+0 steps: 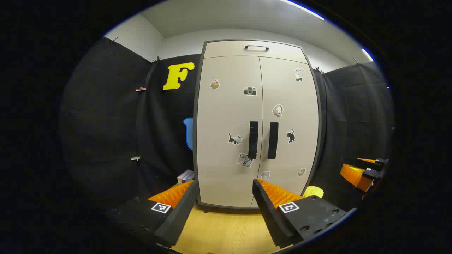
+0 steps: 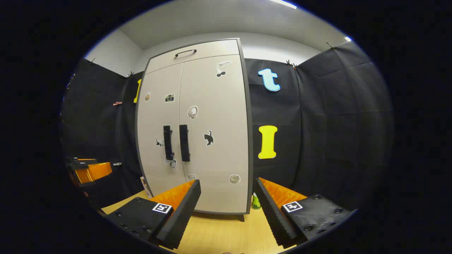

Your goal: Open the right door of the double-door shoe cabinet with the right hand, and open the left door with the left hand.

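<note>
A tall beige shoe cabinet [image 1: 229, 169] with stickers stands ahead, both doors closed. Its left door carries a black vertical handle [image 1: 253, 139] and the right door a matching handle [image 1: 272, 140]. In the right gripper view the same cabinet [image 2: 219, 155] sits left of centre, with the left handle [image 2: 167, 142] and right handle [image 2: 184, 143]. My left gripper [image 1: 223, 187] is open, short of the cabinet's lower front. My right gripper [image 2: 227, 185] is open too, facing the cabinet's lower right corner. The right gripper [image 1: 363, 171] appears at the far right of the left gripper view, the left gripper [image 2: 88, 169] at the far left of the right gripper view.
The cabinet stands on a light wooden surface [image 1: 226, 229]. A drawer with a black handle [image 1: 256, 47] tops it. Books [image 1: 185, 175] lie at its left foot, a yellow object [image 1: 313, 192] at its right foot, and a green bottle [image 2: 255, 201] by its right corner.
</note>
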A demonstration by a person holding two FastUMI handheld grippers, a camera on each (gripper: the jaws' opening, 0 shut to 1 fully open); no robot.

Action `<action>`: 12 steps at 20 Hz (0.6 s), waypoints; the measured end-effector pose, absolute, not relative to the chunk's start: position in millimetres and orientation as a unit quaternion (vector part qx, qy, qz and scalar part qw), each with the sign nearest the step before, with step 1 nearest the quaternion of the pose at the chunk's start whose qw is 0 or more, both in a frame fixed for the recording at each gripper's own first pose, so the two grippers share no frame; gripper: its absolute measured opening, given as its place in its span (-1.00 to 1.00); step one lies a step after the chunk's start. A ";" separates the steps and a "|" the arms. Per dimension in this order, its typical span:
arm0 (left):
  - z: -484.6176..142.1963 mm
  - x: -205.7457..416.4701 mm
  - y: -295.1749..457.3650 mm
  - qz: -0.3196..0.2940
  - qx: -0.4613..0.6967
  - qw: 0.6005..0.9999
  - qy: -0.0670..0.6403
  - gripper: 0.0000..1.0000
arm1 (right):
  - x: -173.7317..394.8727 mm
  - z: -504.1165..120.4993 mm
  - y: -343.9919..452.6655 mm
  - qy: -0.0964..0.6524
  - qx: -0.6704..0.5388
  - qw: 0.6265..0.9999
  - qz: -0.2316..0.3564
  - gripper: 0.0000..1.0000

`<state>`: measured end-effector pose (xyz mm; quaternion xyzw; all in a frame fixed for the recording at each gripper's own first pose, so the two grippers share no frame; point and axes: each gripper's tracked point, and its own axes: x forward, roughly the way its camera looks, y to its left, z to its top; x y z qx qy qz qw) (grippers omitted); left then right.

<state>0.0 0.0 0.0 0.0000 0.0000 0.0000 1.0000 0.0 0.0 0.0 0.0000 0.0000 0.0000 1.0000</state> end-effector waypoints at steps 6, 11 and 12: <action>1.6 5.8 8.0 -0.014 0.003 1.000 -0.002 0.89 | -1.1 -1.7 -0.6 0.009 0.003 0.999 -0.036 0.96; -1.4 9.0 31.4 -0.030 0.012 0.999 0.003 0.90 | -2.0 -0.1 20.4 0.012 0.008 0.999 -0.052 0.95; -2.8 8.6 34.2 -0.034 0.015 0.999 0.005 0.89 | -2.9 0.4 24.3 0.012 0.010 0.998 -0.055 0.95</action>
